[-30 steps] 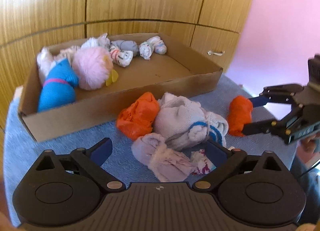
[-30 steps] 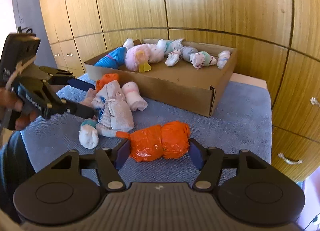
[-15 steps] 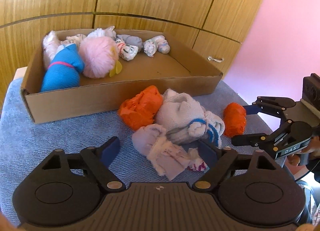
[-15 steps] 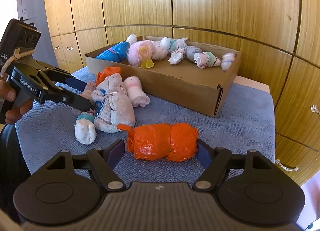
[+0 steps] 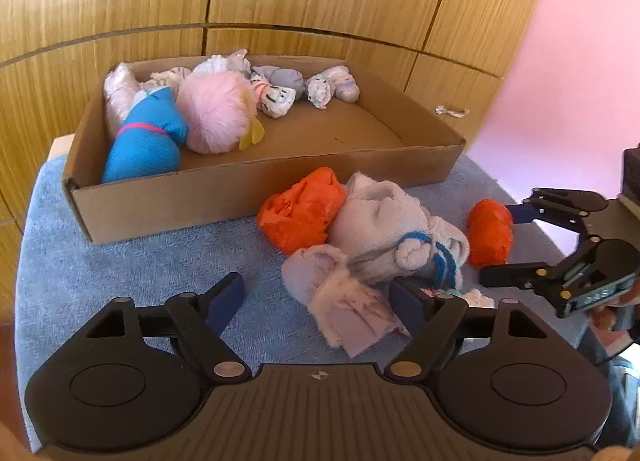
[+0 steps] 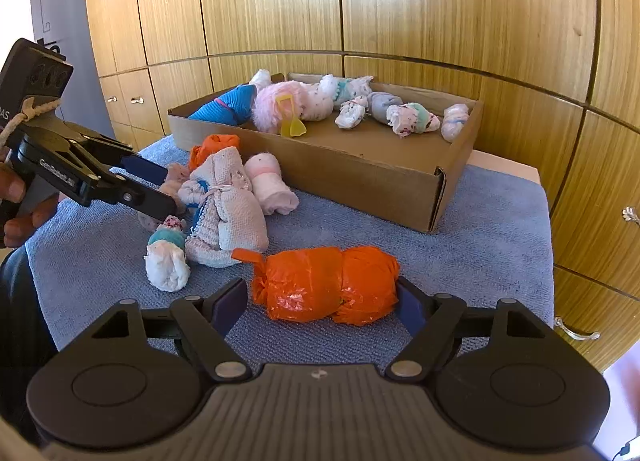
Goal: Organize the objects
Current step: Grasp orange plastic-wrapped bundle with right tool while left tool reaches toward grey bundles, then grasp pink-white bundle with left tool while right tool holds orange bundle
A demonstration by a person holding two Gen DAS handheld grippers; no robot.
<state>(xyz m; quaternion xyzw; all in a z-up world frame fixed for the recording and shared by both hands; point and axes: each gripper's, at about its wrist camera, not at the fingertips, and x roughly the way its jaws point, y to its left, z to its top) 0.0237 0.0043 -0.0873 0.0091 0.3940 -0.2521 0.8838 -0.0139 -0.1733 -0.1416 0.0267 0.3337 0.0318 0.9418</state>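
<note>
On the counter, left wrist view:
Surface: blue towel (image 5: 132, 261) covers the counter; wooden cabinet doors behind.
Cardboard box (image 5: 208, 197): on the towel's far half, open-topped. Inside, at far left, a blue rolled sock (image 5: 144, 145), a pink fluffy toy (image 5: 216, 117) touching its right side, and small rolled socks (image 5: 276, 95) in a row along the far wall.
Loose pile: crumpled orange bag (image 5: 300, 211) just near of the box's front wall, touching a white knit bundle (image 5: 384, 229) on its right; a pale pink cloth (image 5: 344, 301) lies nearest the camera.
Left gripper (image 5: 320, 301): open, jaws spread wide. The pink cloth lies between them, closer to the right finger; contact cannot be told.
Right gripper (image 5: 508, 245): enters from the right, jaws apart on either side of an orange wrapped bundle (image 5: 490, 231).

Right wrist view:
Orange wrapped bundle (image 6: 328, 283): lies crosswise on the towel (image 6: 480, 229) between the right gripper's (image 6: 320, 305) spread fingers. It reaches the right finger; a gap shows at the left one. Not clamped.
Left gripper (image 6: 148, 189): at left, held in a hand (image 6: 20, 205), fingers apart over the left edge of the pile.
Pile: white knit bundle (image 6: 224, 209) at centre, a white sock roll with teal band (image 6: 166, 257) at its near left, a pink-striped roll (image 6: 270, 189) at its right, the orange bag (image 6: 212, 145) behind.
Box (image 6: 360, 181): far of the pile, holding the blue sock (image 6: 232, 103), pink toy (image 6: 276, 101) and sock rolls (image 6: 412, 117).
</note>
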